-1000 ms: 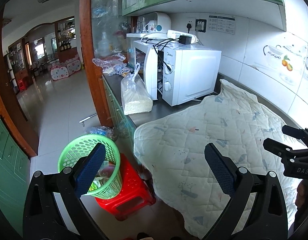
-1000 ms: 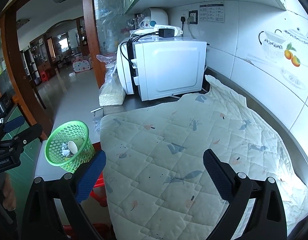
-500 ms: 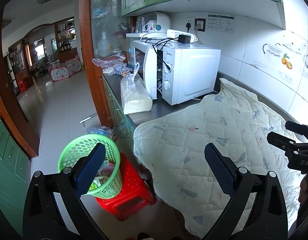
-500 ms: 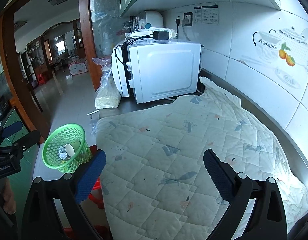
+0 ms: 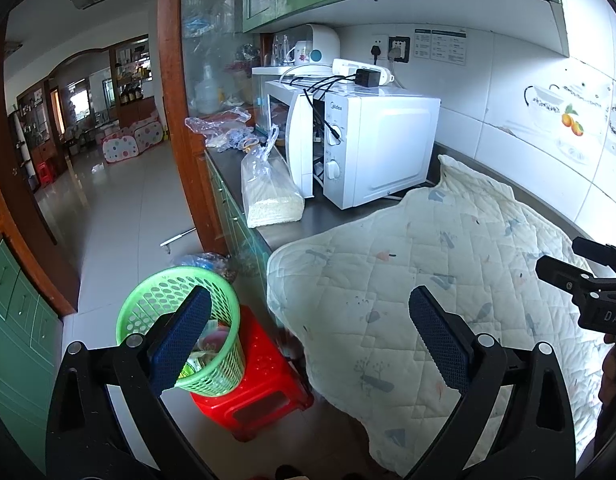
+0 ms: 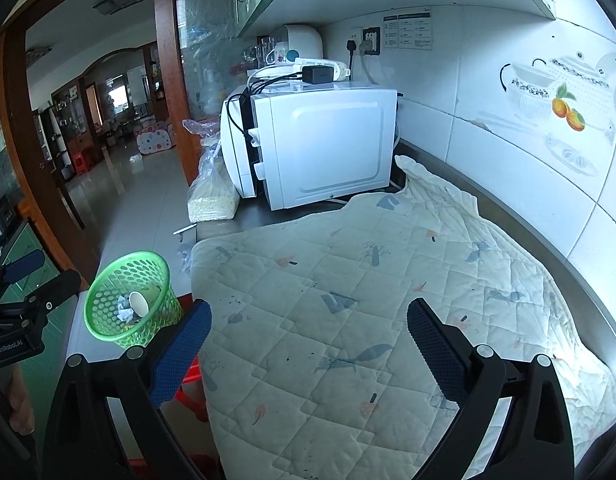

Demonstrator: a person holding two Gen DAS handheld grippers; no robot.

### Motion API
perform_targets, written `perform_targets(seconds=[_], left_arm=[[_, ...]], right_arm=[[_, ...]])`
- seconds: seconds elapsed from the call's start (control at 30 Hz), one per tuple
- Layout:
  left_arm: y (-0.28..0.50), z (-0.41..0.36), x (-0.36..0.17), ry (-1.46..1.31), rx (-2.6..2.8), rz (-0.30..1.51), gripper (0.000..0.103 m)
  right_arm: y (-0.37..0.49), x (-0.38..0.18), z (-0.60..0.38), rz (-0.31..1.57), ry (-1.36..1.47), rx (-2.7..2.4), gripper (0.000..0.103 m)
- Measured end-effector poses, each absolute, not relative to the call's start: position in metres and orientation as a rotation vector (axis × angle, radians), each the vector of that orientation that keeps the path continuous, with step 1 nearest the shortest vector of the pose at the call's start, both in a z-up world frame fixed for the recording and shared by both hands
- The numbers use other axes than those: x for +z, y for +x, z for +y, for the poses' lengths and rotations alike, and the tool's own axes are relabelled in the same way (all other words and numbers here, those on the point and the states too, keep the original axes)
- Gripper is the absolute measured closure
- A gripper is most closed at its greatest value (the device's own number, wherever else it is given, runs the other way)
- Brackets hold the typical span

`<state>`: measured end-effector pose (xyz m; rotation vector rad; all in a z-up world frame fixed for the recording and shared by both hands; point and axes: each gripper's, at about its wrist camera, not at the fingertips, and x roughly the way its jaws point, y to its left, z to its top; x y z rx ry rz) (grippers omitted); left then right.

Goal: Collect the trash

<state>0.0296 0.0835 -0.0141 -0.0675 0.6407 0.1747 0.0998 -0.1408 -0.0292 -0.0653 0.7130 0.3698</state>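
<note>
A: Gripper status?
B: I read left gripper (image 5: 308,338) and right gripper (image 6: 308,338) both spread wide, empty.
A: Trash location?
B: Inside the green basket (image 6: 108,300) on the red stool (image 5: 264,384), beside the quilted counter (image 6: 348,280).

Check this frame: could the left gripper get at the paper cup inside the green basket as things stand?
Probably yes. The left gripper is open and empty, above and beside the green basket. The basket is open-topped with nothing over it, and the paper cup lies on top of the trash in the right wrist view.
</note>
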Motion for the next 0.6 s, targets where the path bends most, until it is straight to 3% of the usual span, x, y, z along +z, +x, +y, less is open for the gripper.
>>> perform_targets(seconds=[0.6], left_arm=[[0.025, 0.0811, -0.0119, -0.076, 0.204, 0.62, 0.005]], right_arm=[[0.0981, -0.0284, -0.1466, 0.698, -0.052, 0.37, 0.008]])
